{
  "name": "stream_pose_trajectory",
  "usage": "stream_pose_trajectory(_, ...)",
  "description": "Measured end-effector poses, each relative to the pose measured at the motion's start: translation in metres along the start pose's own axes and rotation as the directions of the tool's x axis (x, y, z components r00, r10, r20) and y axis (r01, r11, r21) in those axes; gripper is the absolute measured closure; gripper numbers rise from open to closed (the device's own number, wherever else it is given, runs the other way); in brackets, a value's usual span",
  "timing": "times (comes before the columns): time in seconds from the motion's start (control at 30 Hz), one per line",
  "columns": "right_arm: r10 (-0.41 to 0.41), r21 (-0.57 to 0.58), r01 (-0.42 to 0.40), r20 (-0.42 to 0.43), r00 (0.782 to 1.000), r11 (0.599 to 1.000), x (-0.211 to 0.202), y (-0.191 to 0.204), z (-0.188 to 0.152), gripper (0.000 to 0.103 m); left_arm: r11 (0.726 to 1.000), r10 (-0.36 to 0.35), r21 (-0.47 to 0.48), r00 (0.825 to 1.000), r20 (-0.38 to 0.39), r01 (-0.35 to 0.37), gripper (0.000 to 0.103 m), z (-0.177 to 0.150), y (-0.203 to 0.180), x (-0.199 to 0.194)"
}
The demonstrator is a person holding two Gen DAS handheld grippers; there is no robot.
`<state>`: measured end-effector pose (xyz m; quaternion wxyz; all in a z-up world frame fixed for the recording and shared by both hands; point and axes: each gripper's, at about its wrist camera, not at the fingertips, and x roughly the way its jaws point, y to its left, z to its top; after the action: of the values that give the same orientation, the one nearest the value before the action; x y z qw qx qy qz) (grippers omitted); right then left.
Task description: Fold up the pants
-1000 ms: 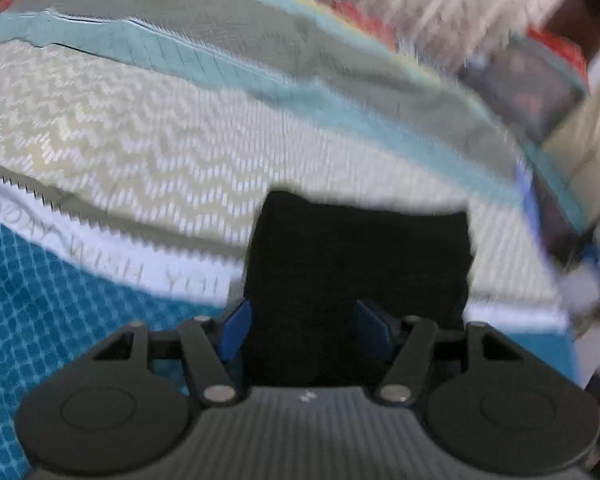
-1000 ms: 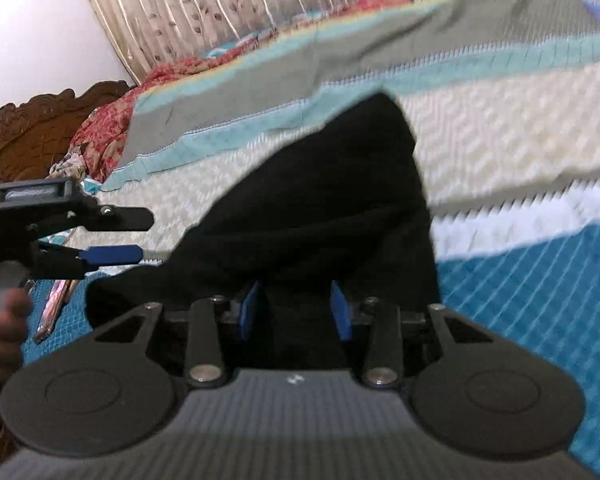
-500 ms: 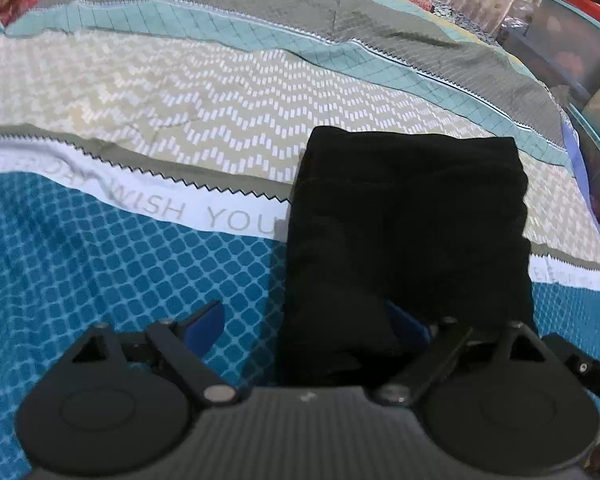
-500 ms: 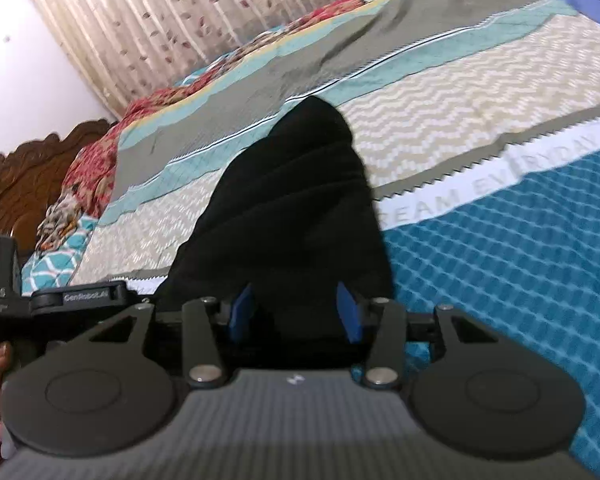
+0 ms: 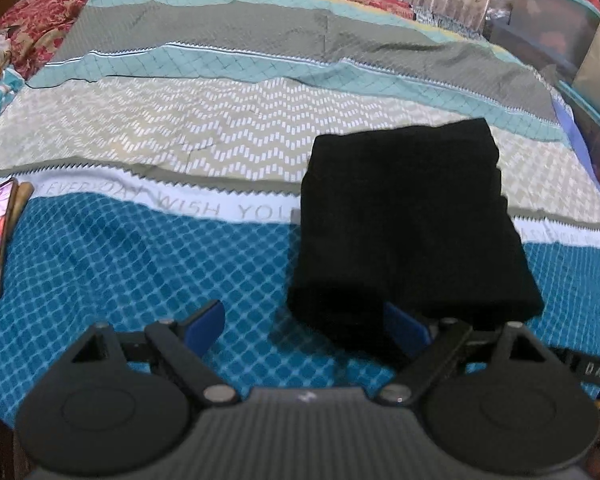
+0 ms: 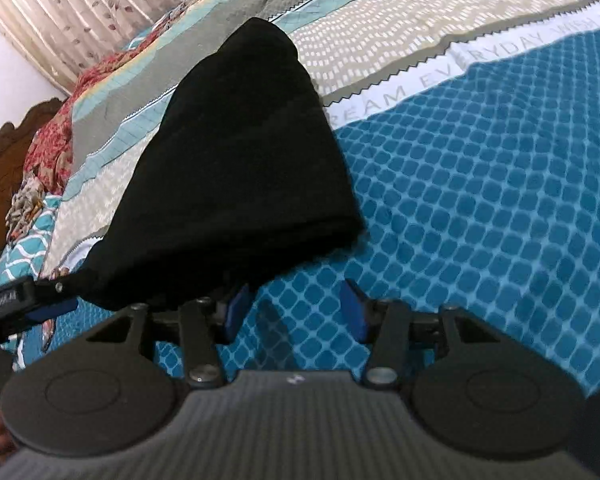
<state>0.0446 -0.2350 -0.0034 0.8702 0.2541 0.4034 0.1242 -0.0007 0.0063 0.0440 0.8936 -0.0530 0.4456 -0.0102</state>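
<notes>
In the left wrist view, the left gripper (image 5: 304, 322) is seen spread wide, gripping nothing; the folded black pants (image 5: 412, 224) lie just beyond on the bedspread (image 5: 120, 260), offset right.

In the right wrist view, the right gripper (image 6: 294, 310) is likewise spread; the pants (image 6: 236, 168) lie left, long axis running far-left.

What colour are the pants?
Plain black pants, clearest in the left wrist view.
</notes>
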Motion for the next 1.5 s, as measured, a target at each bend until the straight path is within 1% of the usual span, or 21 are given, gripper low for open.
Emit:
stream_pose_trajectory(0.17,0.005,-0.015,-0.005,0.0,1.0,1.0,-0.002,0.002,-0.003,0.045,1.0,0.017,0.007,0.999,-0.046,-0.017,0.015,-0.019,0.002,0.001)
stream_pose_trajectory(0.37,0.004,0.001,-0.004,0.003,1.0,1.0,-0.008,-0.003,-0.009,0.044,0.997,0.066,0.031,0.996,-0.056,-0.064,0.015,-0.036,0.001,-0.001)
stream_pose_trajectory(0.47,0.001,0.01,-0.001,0.009,1.0,1.0,-0.01,0.0,-0.015,0.043,0.995,0.093,0.041,0.993,-0.071,-0.09,0.015,-0.044,0.002,0.002)
stream_pose_trajectory(0.6,-0.004,0.03,0.003,0.021,1.0,1.0,-0.012,0.004,-0.021,0.041,0.989,0.139,0.066,0.985,-0.101,-0.133,0.015,-0.051,0.003,0.01)
stream_pose_trajectory(0.7,-0.005,0.044,0.004,0.027,1.0,0.999,-0.013,0.005,-0.024,0.04,0.987,0.154,0.069,0.98,-0.125,-0.146,0.014,-0.053,0.004,0.016)
stream_pose_trajectory(0.8,-0.003,0.055,0.001,0.031,1.0,0.998,-0.014,0.008,-0.026,0.037,0.983,0.17,0.085,0.978,-0.123,-0.161,0.01,-0.053,0.004,0.017)
stream_pose_trajectory(0.87,0.0,0.059,-0.002,0.032,0.999,0.998,-0.014,0.01,-0.028,0.034,0.982,0.176,0.091,0.976,-0.127,-0.165,0.008,-0.054,0.004,0.019)
stream_pose_trajectory(0.93,0.009,0.063,-0.011,0.035,0.999,0.998,-0.014,0.013,-0.03,0.028,0.982,0.177,0.091,0.975,-0.131,-0.166,0.006,-0.054,0.005,0.02)
stream_pose_trajectory(1.07,0.019,0.06,-0.022,0.036,0.999,0.998,-0.015,0.018,-0.034,0.023,0.982,0.178,0.085,0.974,-0.14,-0.168,0.0,-0.054,0.008,0.023)
stream_pose_trajectory(1.27,0.044,0.086,-0.048,0.054,0.998,0.995,-0.016,0.018,-0.038,0.017,0.982,0.179,0.086,0.972,-0.149,-0.168,0.0,-0.055,0.009,0.025)
stream_pose_trajectory(1.5,0.098,0.134,-0.108,0.08,0.992,0.985,-0.018,0.014,-0.043,0.009,0.984,0.171,0.082,0.973,-0.156,-0.16,0.0,-0.054,0.012,0.028)
